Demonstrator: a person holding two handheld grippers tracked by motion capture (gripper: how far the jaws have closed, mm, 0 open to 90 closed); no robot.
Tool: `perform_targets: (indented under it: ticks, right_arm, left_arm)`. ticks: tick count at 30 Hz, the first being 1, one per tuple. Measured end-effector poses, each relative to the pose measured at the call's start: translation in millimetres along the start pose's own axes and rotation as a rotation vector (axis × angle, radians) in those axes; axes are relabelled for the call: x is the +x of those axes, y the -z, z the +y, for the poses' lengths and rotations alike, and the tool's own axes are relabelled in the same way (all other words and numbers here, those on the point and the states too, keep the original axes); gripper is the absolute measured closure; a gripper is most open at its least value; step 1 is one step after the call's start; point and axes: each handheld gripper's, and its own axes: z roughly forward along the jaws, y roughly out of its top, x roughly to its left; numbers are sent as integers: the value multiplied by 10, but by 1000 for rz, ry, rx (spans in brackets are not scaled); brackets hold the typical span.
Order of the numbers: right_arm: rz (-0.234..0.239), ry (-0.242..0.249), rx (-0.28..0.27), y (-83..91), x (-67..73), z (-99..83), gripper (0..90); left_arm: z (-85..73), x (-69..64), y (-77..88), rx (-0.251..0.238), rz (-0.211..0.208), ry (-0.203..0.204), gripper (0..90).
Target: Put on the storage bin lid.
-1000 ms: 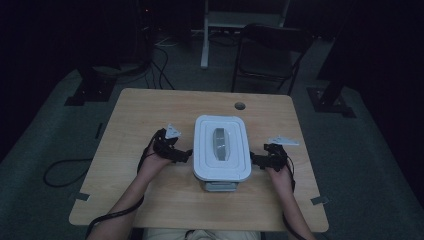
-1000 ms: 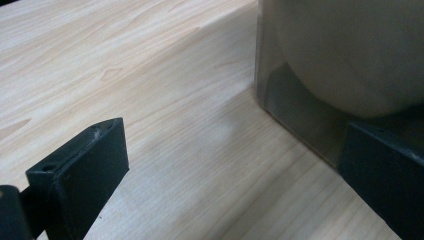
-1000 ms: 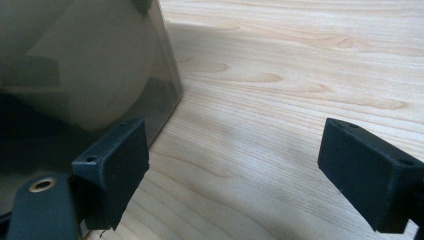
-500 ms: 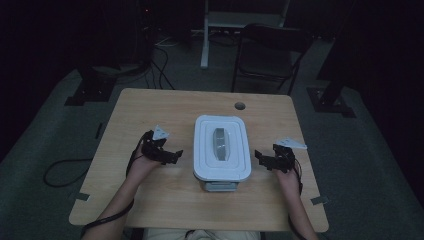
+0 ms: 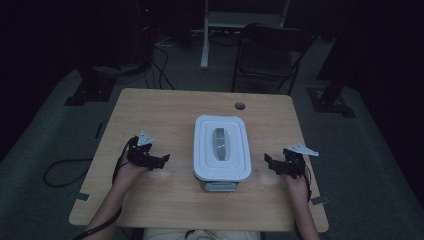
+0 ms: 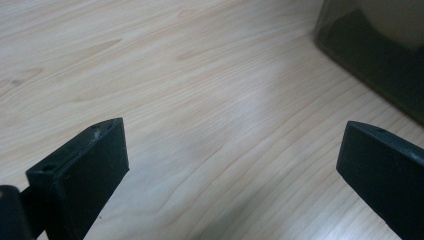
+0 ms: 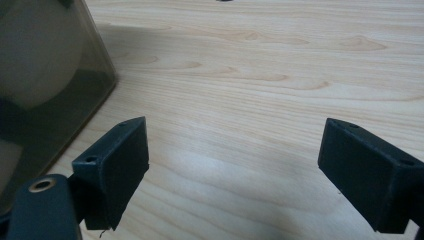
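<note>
A white box (image 5: 221,147) sits mid-worktop (image 5: 150,110). The left gripper (image 5: 159,161) and right gripper (image 5: 272,164) wait beside it, apart, fingers (image 7: 112,165) wide open, holding nothing.
</note>
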Motion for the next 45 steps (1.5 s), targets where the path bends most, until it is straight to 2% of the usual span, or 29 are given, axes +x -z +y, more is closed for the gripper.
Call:
perform_targets:
  ticks: [8,17,21,24,26,32,36,40,41,43,45]
  right_arm:
    - [-36,-14,21,111,-89,-144,128]
    - [-86,-67,-5,269,-163,-257,128]
    - [-129,-50,16,302,-167,-300,128]
    - [-135,-52,22,332,-168,-324,129]
    - [-140,-54,27,350,-172,-334,129]
    - [-222,-40,58,376,-172,-382,129]
    - [-251,-34,91,358,-175,-434,129]
    - [-257,-61,111,346,-194,-442,133]
    - [-251,-67,121,339,-203,-439,133]
    - [-248,-75,145,320,-211,-435,133]
    - [-269,-75,165,302,-206,-433,132]
  left_arm:
    - [-176,80,104,14,13,29,9]
    - [-353,164,241,29,47,56,10]
    - [-417,191,307,26,60,75,10]
    - [-462,201,360,18,73,82,9]
    - [-491,210,389,23,93,95,9]
    - [-580,234,451,24,140,128,9]
    - [-634,280,463,41,180,152,9]
    - [-676,347,455,60,238,196,9]
    - [-691,360,451,71,236,201,9]
    - [-723,370,433,90,259,219,9]
    - [-749,383,415,122,267,228,8]
